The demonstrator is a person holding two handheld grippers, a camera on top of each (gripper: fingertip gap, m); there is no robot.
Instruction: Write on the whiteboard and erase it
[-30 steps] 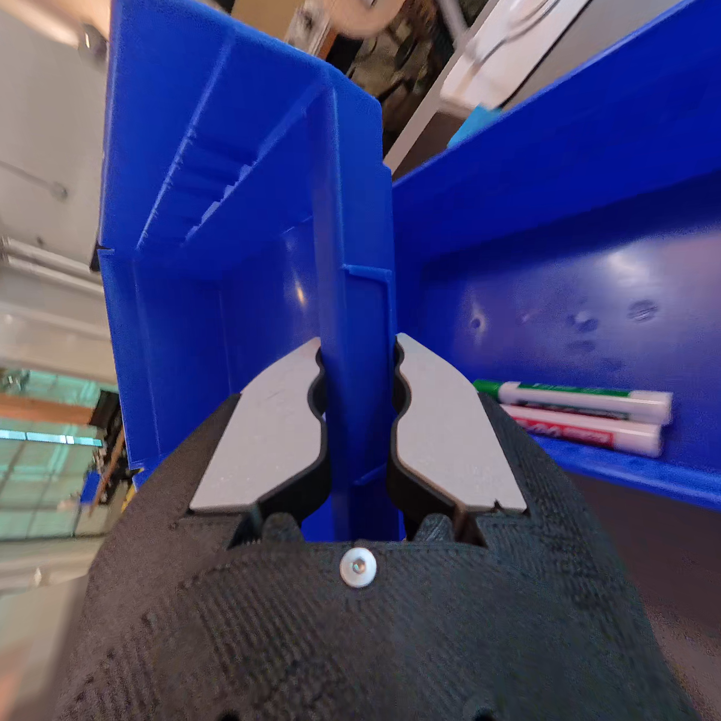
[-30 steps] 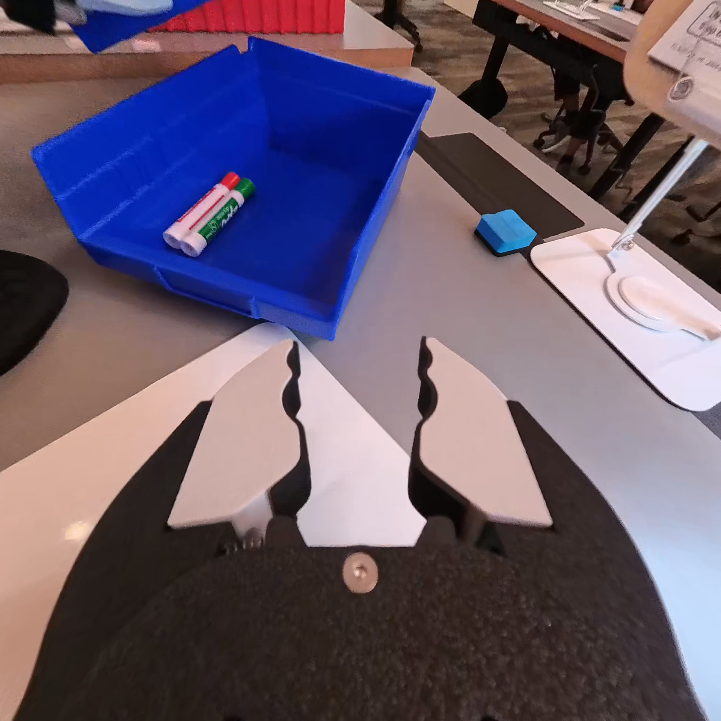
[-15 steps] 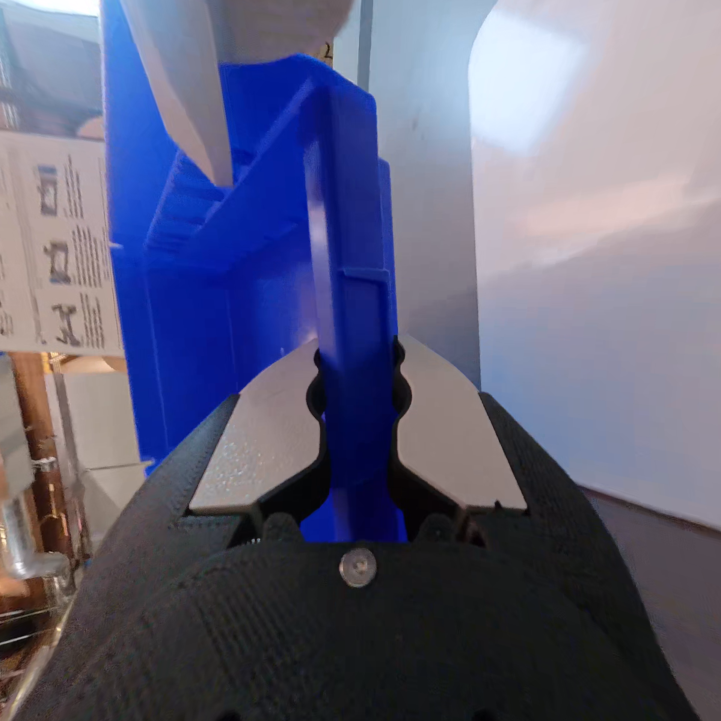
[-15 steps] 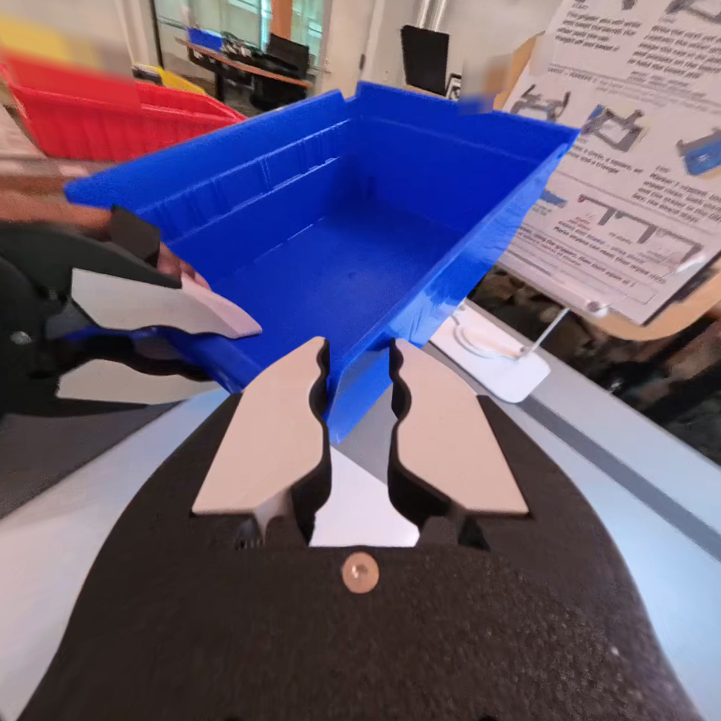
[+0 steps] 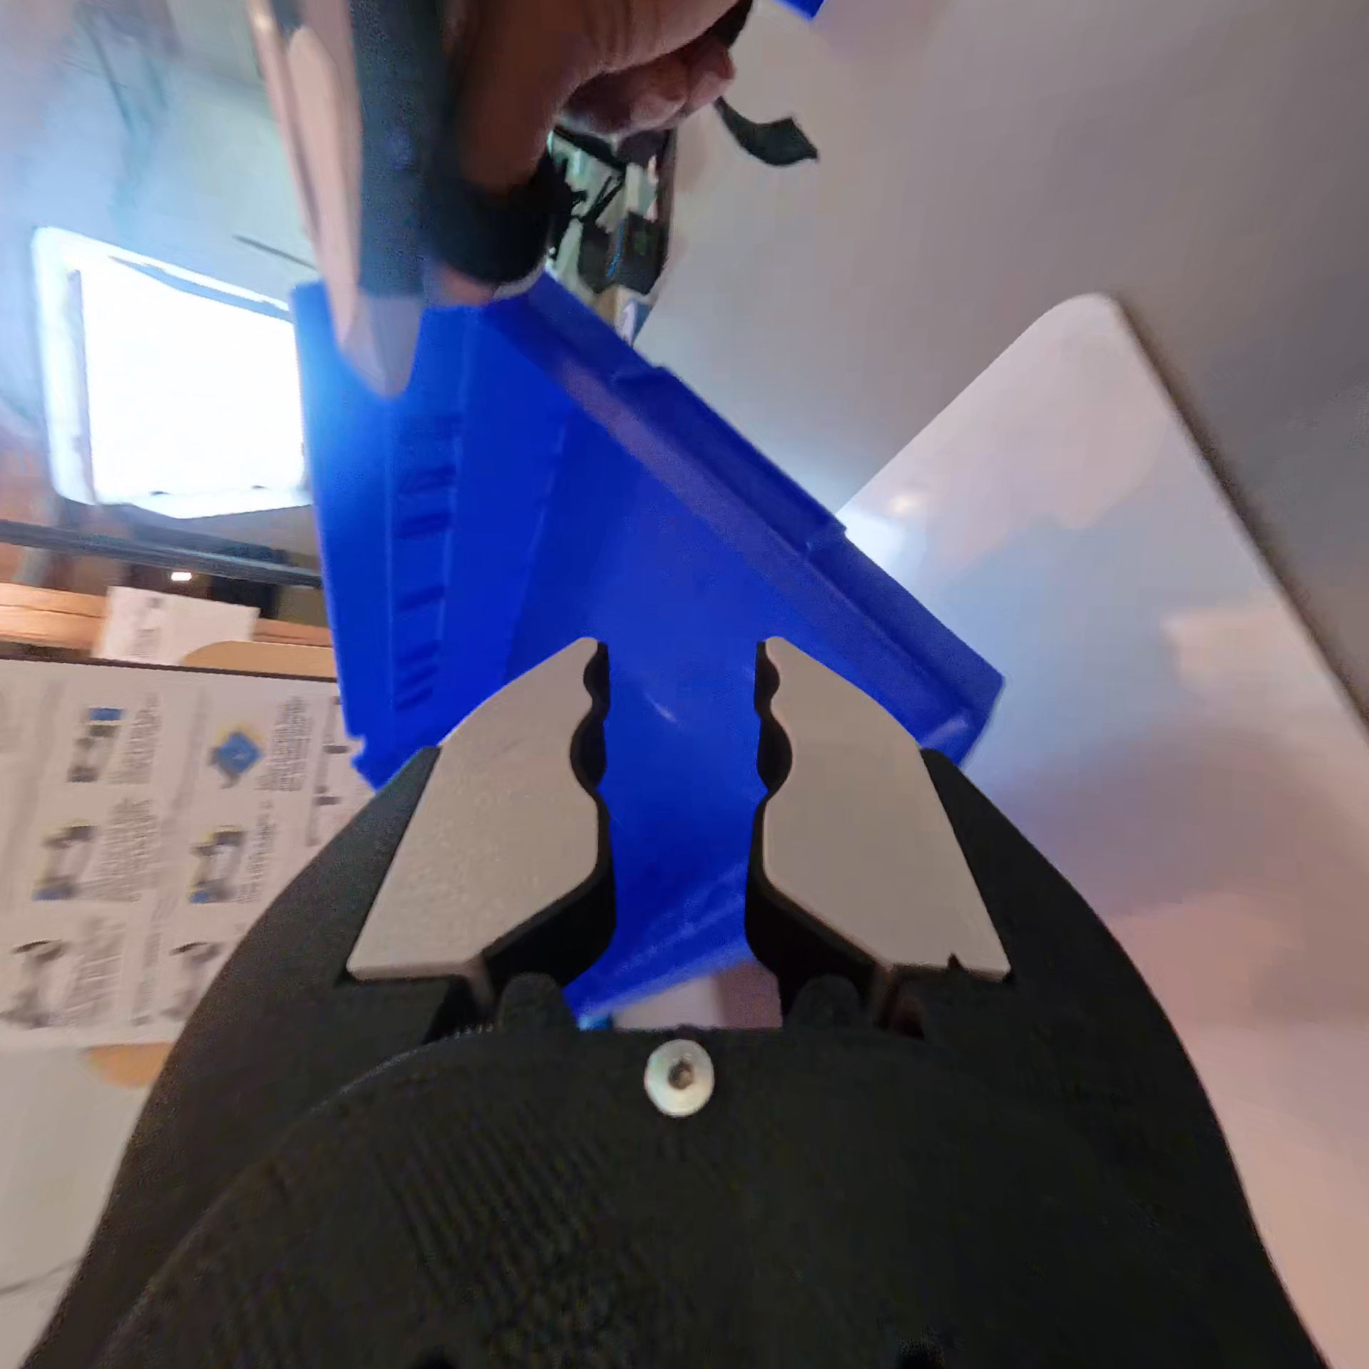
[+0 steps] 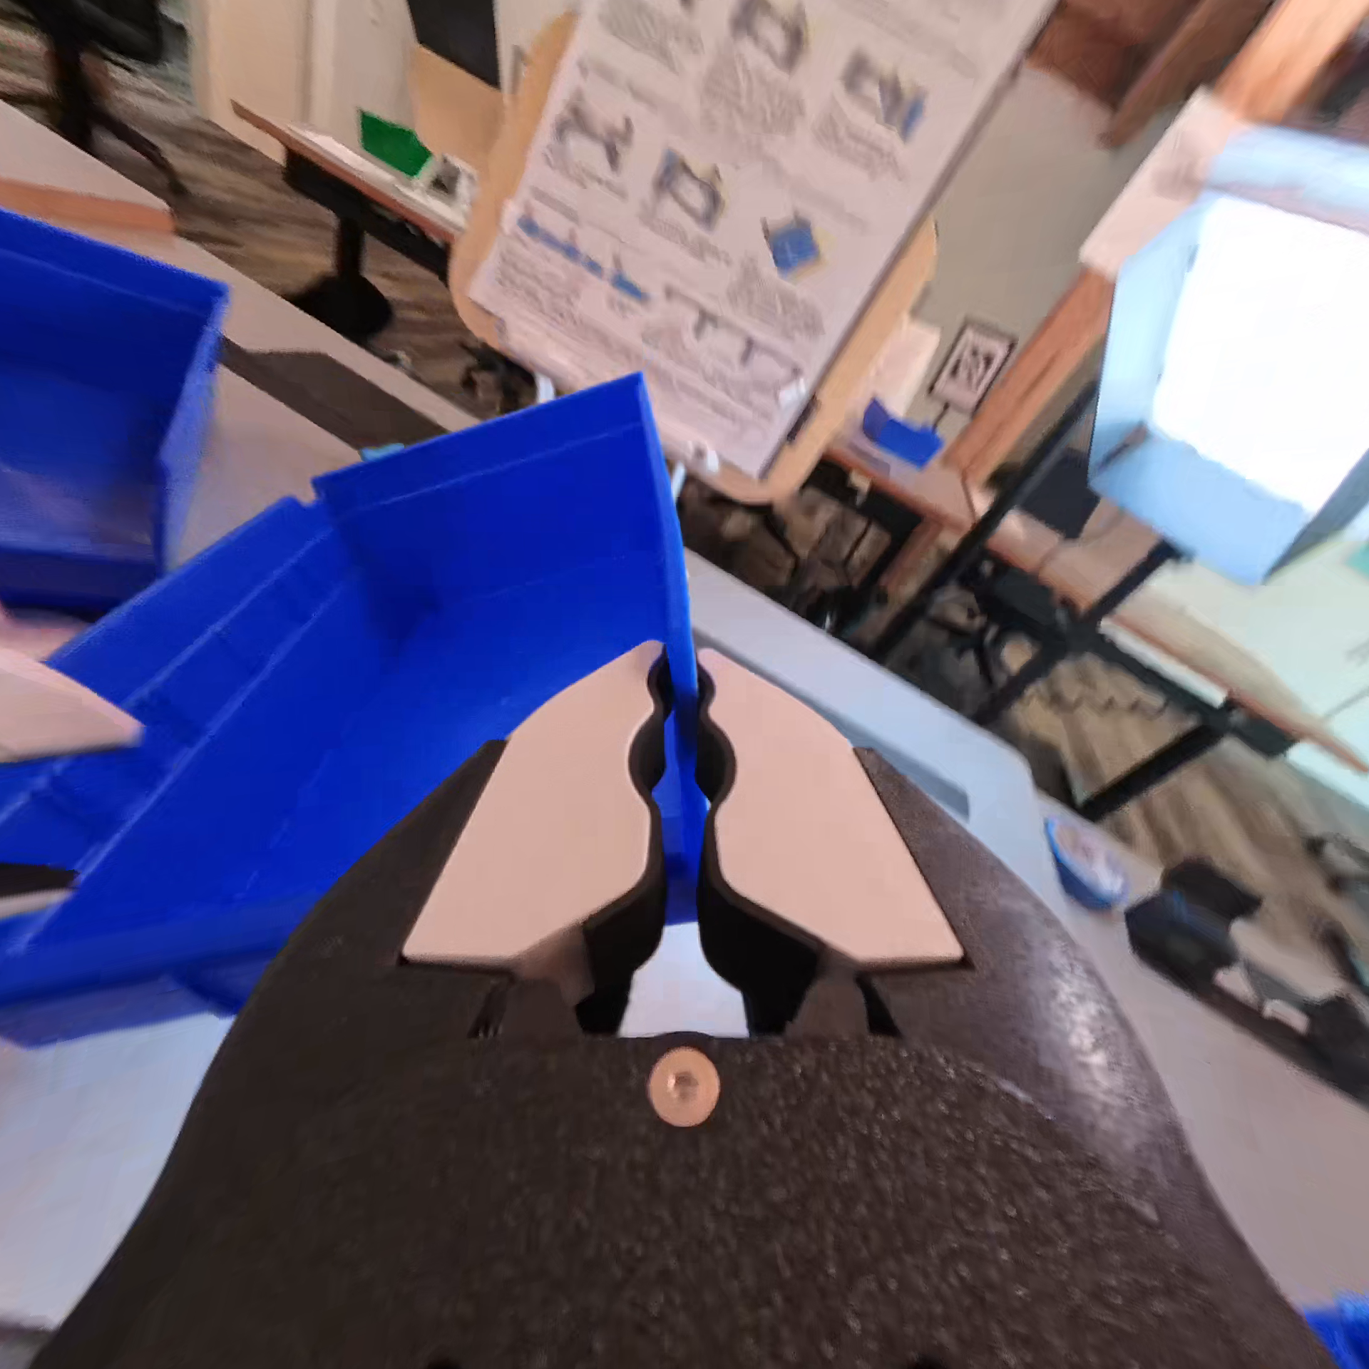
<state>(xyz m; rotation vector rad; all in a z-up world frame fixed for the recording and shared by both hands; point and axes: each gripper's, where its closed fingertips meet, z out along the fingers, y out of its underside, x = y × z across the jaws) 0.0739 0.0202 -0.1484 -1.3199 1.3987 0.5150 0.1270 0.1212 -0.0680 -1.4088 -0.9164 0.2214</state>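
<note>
My right gripper (image 6: 681, 659) is shut on the thin side wall of a blue plastic bin (image 6: 444, 593) and holds it tilted above the table. In the left wrist view the same bin (image 5: 630, 555) fills the middle. My left gripper (image 5: 681, 659) is open, its pads standing clear of the blue plastic behind them. The right gripper (image 5: 355, 222), with a hand (image 5: 593, 59) on it, grips the bin's far edge at the top of that view. The whiteboard (image 5: 1111, 593) lies flat on the grey table. No marker or eraser is in view.
A second blue bin (image 6: 96, 415) stands on the table at the left. An instruction sheet on a stand (image 6: 726, 207) is behind the held bin. Desks and a bright screen (image 6: 1259, 370) lie beyond the table edge. The gap from one gripper's tips to the other's is roughly 15 centimeters.
My right gripper closed from wide open onto the bin's side wall. My left gripper, which was clamped on a bin wall, has opened and the wall has left its pads. The bin has tilted.
</note>
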